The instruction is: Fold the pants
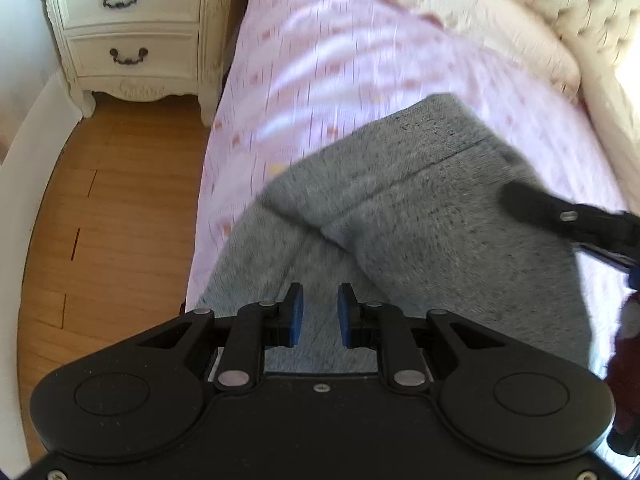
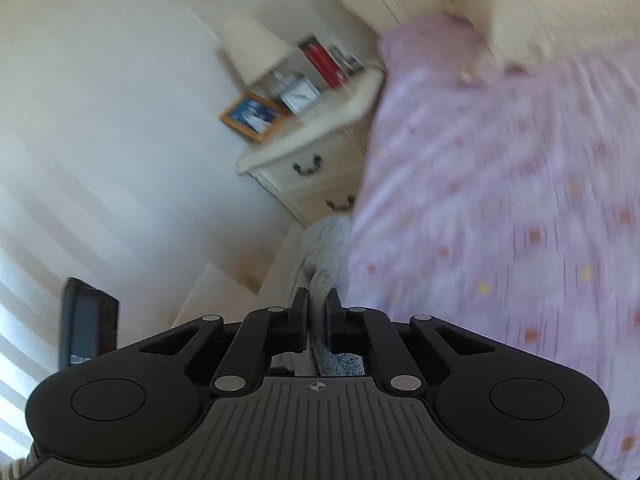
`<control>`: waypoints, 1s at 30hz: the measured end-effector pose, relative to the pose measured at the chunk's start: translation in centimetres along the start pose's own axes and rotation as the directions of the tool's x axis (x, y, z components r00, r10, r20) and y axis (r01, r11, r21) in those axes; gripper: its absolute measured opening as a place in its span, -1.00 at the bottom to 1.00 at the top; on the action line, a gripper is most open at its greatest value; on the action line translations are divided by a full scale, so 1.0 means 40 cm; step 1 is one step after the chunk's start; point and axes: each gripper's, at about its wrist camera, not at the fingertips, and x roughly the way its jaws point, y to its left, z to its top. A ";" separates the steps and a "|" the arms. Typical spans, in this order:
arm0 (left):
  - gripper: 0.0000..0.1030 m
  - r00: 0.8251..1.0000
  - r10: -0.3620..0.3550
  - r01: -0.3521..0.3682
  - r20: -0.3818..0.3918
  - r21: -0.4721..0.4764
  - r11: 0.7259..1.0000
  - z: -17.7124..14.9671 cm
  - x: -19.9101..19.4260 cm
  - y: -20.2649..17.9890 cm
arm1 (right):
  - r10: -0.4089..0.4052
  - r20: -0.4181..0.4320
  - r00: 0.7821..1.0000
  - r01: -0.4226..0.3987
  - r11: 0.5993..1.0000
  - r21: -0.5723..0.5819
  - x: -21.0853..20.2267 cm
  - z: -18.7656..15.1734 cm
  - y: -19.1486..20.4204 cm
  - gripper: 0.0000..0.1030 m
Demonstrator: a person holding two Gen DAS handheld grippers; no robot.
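pants (image 1: 420, 216): grey knit, lying on the pink bedspread (image 1: 320, 60) near the bed's near-left edge; the lower part runs under the left gripper toward the bed edge.
fabric: soft, limp and light by the look of it. No stiffness, so it will drape and sag from any pinch point. The knit looks grippy rather than slippery. Not fragile.
surface: a fold ridge runs across the middle and a seam line shows further up. It is not lying flat.
left gripper (image 1: 320, 314): hovers over the near part of the pants, blue pads (image 1: 297, 314) spread with a gap between them and nothing clamped. Cloth shows through the gap.
right gripper (image 2: 318, 320): jaws pressed nearly together, pinching a bunch of the grey cloth (image 2: 326, 240), which rises between the pads. In the left view it reaches in from the right over the pants.
grip advice: take an edge or hem, not mid-panel, since a mid-panel pinch would likely lift a tent and drag both layers.
risk: a single-point hold lets the rest swing; a second pinch on the same edge should keep the fold line straight.
surroundings: white nightstand (image 1: 128, 36) far left on the wood floor (image 1: 112, 208), well apart from the pants.
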 end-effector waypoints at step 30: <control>-0.54 0.999 -0.014 0.014 -0.030 -0.013 1.000 -0.016 0.026 0.022 | -0.007 -0.067 0.998 0.005 1.000 -0.030 0.058 -0.008 -0.005 -0.85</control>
